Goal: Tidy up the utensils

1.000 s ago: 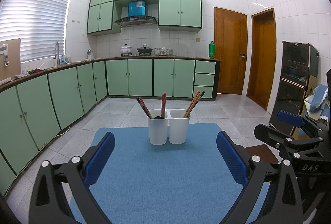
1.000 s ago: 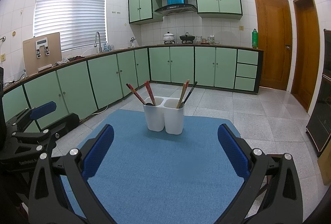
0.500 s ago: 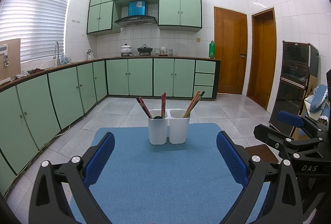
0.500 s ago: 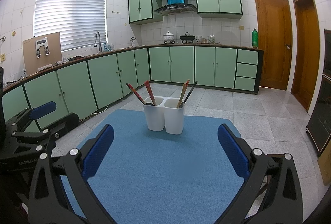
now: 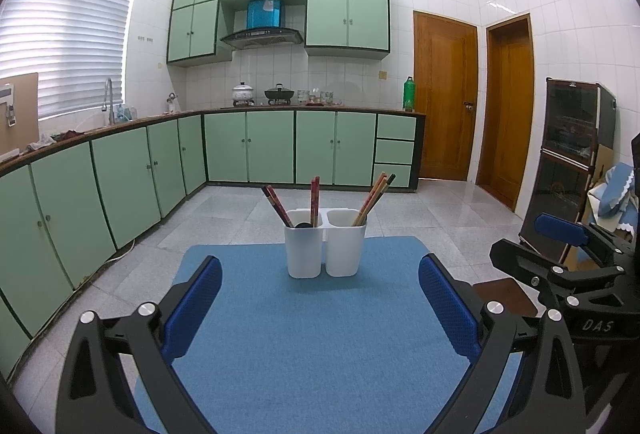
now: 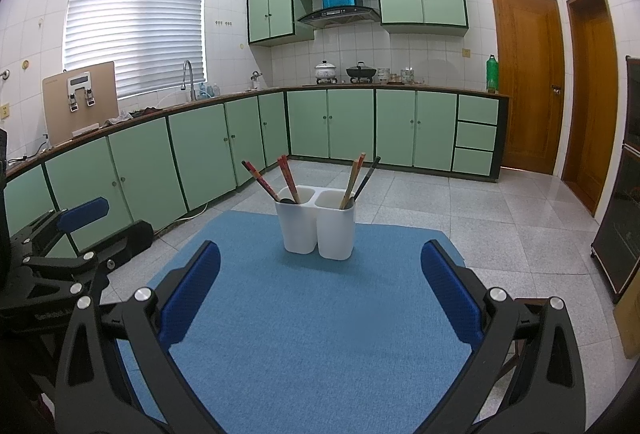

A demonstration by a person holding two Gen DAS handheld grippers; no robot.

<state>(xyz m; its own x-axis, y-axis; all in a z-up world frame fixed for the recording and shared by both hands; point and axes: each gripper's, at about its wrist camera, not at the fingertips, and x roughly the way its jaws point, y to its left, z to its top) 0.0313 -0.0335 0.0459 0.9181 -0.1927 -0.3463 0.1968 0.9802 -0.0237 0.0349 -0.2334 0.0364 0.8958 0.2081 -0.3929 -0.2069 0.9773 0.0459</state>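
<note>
Two white holders (image 5: 325, 242) stand touching side by side on the far half of the blue mat (image 5: 304, 334), well ahead of both grippers. We count two red chopstick pairs (image 5: 276, 203) and a dark spoon bowl (image 5: 303, 224) in the left cup, and roughly three tan and dark sticks (image 5: 374, 195) in the right (overlap blurs the count). We judge the sticks light, stiff and slick, best pinched high on the bare shafts. Left gripper (image 5: 318, 308) and right gripper (image 6: 320, 298) both gape wide, empty.
</note>
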